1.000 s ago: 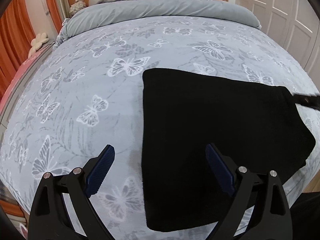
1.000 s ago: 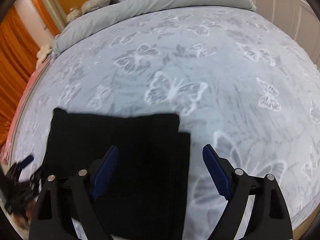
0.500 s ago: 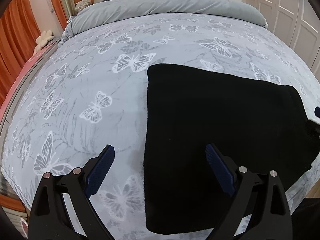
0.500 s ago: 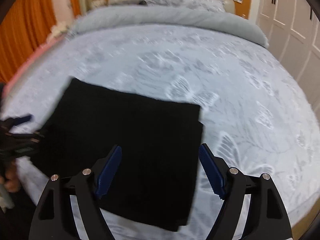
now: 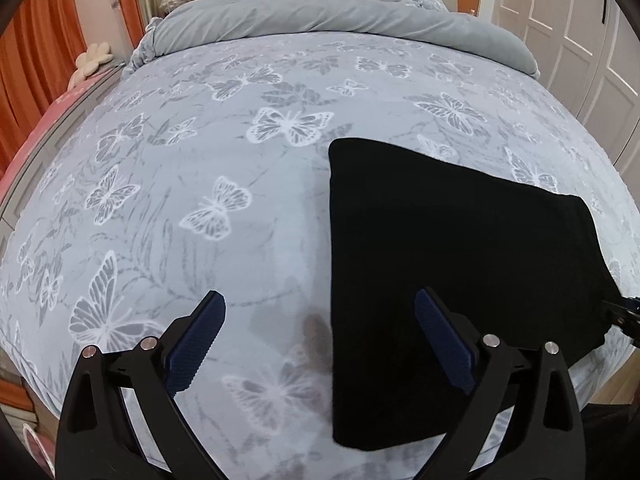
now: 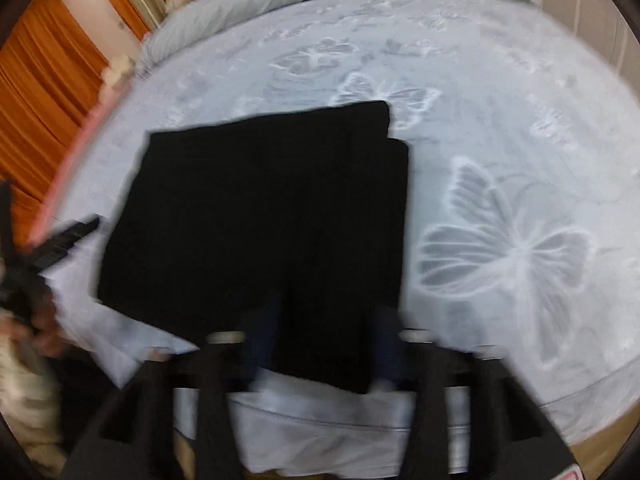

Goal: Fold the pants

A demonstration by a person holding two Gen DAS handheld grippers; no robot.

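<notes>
Plainly, pants: the pants [image 5: 452, 272] lie flat on the bed [image 5: 240, 184] near its foot edge, already a compact, roughly square black stack, nothing holding them
Direction from jaws: the cloth sits ahead and to the right of the left gripper [image 5: 320, 344], whose right finger [image 5: 444, 344] is over the stack's left border while its left finger [image 5: 196, 344] is over bare bedspread; for the right gripper [image 6: 324, 344] the stack lies straight ahead, its near edge between the fingers
Long axis: hardly any; the stack looks slightly longer from left to right across the bed, judged through the fisheye bend
Nearer gripper: the right, I judge, since the near hem sits inside its span
Left jaws: spread wide, empty
Right jaws: blurred; they seem parted and pinch nothing I can make out, but I cannot tell for certain
Left view only: a sharp straight left edge, and the right gripper's tip at the far right rim
Right view only: an upper layer stepped back from the lower one at the far right corner, so the layers do not quite match
Progress: I judge the folding nearly done, with at most a tidy-up or one more fold left
</notes>
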